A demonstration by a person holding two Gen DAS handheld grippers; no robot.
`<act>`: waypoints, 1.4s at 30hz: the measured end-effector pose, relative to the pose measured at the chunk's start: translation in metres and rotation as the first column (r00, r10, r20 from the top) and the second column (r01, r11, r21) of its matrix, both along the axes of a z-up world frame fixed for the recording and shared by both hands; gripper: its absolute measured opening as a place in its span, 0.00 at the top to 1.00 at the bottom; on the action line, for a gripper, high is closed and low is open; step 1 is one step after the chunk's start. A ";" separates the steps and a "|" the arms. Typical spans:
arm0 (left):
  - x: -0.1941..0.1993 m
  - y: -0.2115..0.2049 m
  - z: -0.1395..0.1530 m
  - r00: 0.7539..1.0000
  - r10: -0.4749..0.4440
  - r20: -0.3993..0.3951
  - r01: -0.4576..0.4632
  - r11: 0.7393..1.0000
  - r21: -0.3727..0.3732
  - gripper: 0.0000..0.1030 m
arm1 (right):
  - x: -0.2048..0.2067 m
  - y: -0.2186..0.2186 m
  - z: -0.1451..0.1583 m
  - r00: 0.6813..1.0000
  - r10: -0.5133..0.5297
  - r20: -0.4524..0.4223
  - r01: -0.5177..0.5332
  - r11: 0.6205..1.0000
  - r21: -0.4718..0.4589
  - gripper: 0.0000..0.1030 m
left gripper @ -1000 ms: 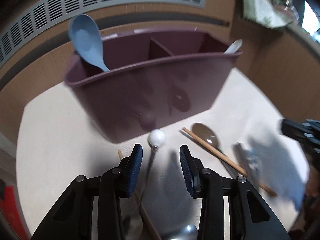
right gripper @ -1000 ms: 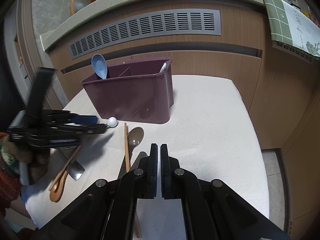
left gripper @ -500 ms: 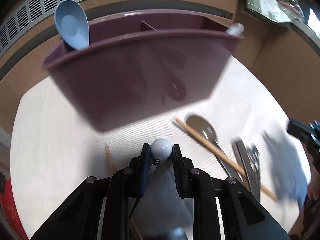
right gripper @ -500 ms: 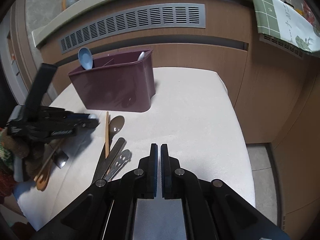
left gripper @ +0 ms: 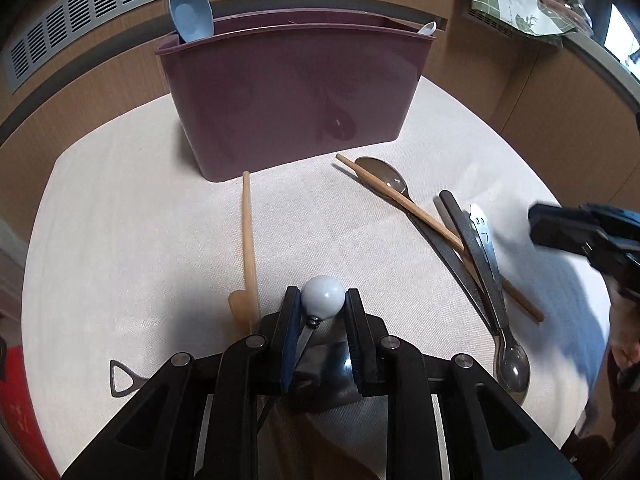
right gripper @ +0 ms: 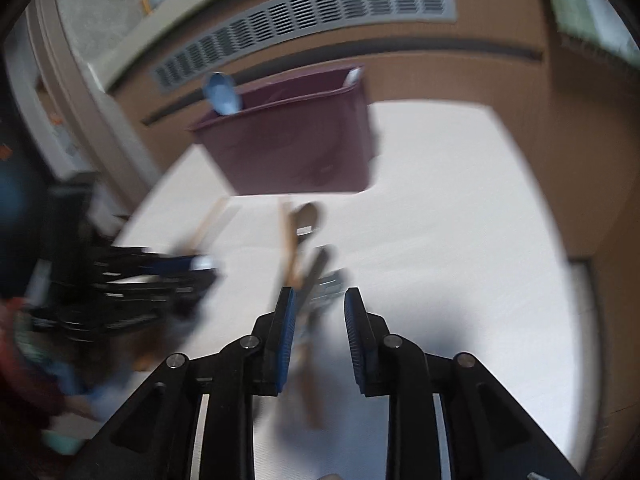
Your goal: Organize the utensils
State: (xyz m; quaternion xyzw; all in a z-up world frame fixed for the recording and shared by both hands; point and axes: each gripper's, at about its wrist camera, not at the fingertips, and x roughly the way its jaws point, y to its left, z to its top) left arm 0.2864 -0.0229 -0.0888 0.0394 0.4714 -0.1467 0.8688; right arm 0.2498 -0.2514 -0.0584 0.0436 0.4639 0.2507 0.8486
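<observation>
Two grippers work over a pale cloth-covered table [left gripper: 120, 216], where a maroon utensil caddy [left gripper: 296, 92] stands at twelve o'clock holding a blue spoon [left gripper: 190, 14] at its left end and a white spoon [left gripper: 427, 28] at its right. Loose utensils lie near it: a wooden spoon [left gripper: 249, 240] at eleven o'clock of the left gripper [left gripper: 322, 308], and a chopstick [left gripper: 420, 216] crossing dark metal cutlery [left gripper: 480, 256] at two o'clock. That left gripper is clamped on a utensil's white ball end [left gripper: 323, 298], while the right gripper [right gripper: 320, 312] hangs blurred over the cutlery, fingers parted and holding nothing.

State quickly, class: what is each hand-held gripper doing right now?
Left hand-held gripper: closed on the white ball-ended utensil.
Right hand-held gripper: open, holding nothing, above the loose cutlery.
</observation>
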 end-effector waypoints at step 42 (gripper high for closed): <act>-0.035 0.020 -0.007 1.000 -0.013 0.025 0.014 0.999 -0.047 0.77 | 0.008 0.026 -0.023 0.985 -0.171 0.000 0.166 0.955 -0.247 0.75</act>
